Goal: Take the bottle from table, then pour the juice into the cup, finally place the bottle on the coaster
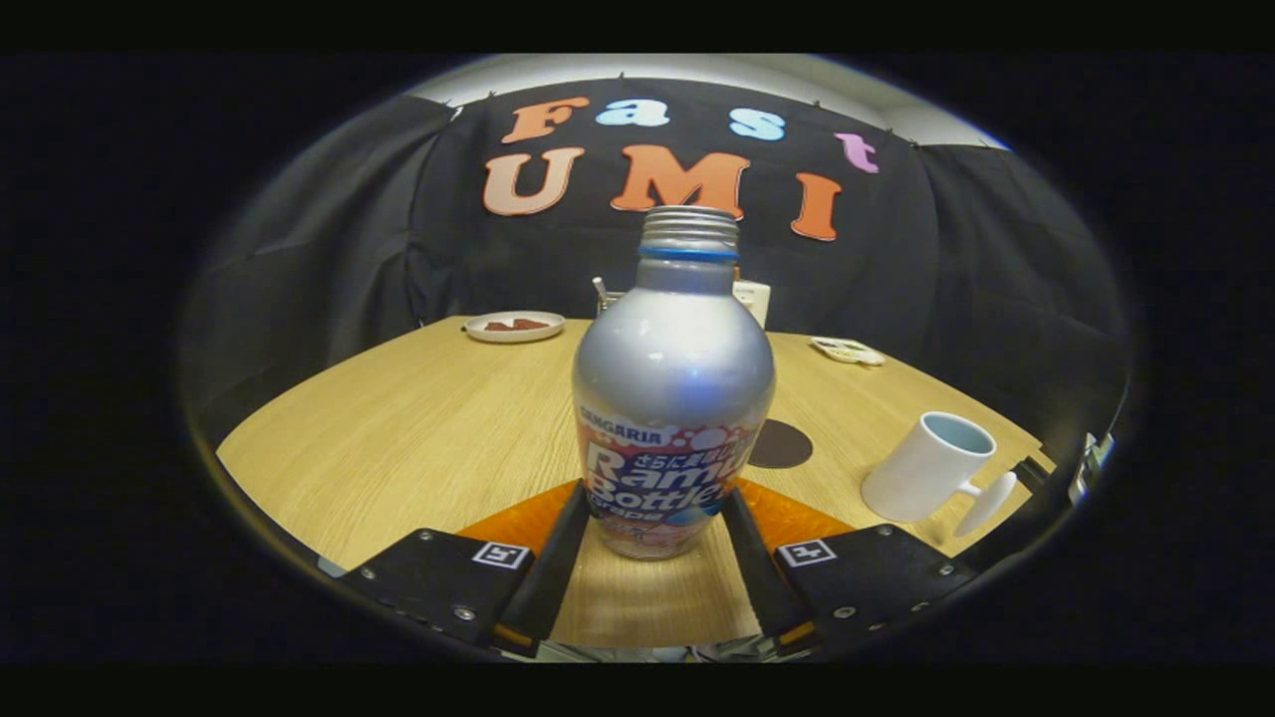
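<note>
Black cloth walled the booth behind a pale wooden counter (398, 438), and your claw (654, 523) was clamped on the lower body of the silver bottle (673, 388), which stood upright between both fingers with its cap off. Beyond the fingers to the right lay a dark round coaster (782, 444), and farther right a white cup (931, 468); well beyond sat a small plate (514, 327).
</note>
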